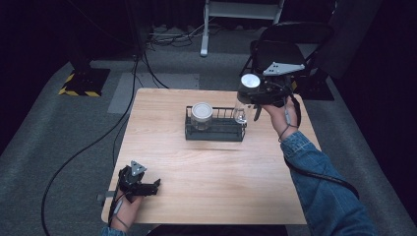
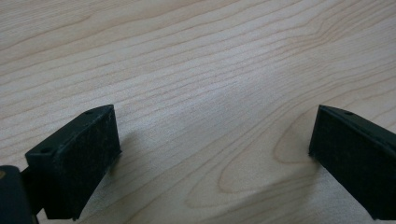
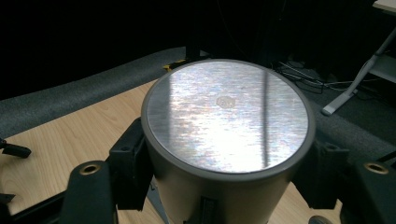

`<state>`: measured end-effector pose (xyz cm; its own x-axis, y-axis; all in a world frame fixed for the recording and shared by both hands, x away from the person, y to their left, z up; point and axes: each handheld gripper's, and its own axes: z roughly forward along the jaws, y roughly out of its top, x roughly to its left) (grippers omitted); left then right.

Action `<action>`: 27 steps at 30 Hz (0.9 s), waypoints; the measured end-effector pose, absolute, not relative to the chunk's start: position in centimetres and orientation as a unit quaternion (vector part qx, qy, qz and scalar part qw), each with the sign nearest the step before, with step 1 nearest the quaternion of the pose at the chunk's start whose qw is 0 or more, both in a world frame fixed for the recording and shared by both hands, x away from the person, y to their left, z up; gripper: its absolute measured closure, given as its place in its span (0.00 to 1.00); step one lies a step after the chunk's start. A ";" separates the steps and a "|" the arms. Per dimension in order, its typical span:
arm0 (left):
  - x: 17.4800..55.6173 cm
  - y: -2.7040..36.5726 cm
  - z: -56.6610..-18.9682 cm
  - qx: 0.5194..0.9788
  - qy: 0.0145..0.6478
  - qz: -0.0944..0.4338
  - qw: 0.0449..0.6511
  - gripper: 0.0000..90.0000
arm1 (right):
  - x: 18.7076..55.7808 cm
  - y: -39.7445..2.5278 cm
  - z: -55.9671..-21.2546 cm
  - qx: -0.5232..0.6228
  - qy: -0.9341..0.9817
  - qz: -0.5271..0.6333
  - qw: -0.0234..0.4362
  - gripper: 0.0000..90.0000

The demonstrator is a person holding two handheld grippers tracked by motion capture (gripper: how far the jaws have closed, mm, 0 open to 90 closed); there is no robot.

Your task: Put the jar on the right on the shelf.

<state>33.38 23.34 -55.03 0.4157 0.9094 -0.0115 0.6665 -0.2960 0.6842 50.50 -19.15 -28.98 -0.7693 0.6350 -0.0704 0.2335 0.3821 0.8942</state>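
Right claw grips one jar; left claw gapes; second jar racked.

The right claw holds a jar with a silver lid above the surface's far right edge, over the rack's right end. A second jar stands in the rack. The left claw rests near the left front corner.
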 end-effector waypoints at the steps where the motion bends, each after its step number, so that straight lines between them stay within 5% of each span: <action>1: 33.4 23.3 -55.0 0.781 0.504 0.194 0.313 0.02 | 50.6 -19.0 -29.0 0.270 0.805 0.487 0.205 0.36; 27: 33.3 23.3 -55.0 0.784 0.500 0.193 0.314 0.03 | 54.9 -16.3 -32.1 0.261 0.813 0.488 0.181 0.36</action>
<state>33.32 23.34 -55.02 0.4250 0.9051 -0.0111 0.6622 -0.3026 0.6855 54.92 -16.25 -32.13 -0.7978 0.6017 -0.0389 0.2484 0.3867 0.8881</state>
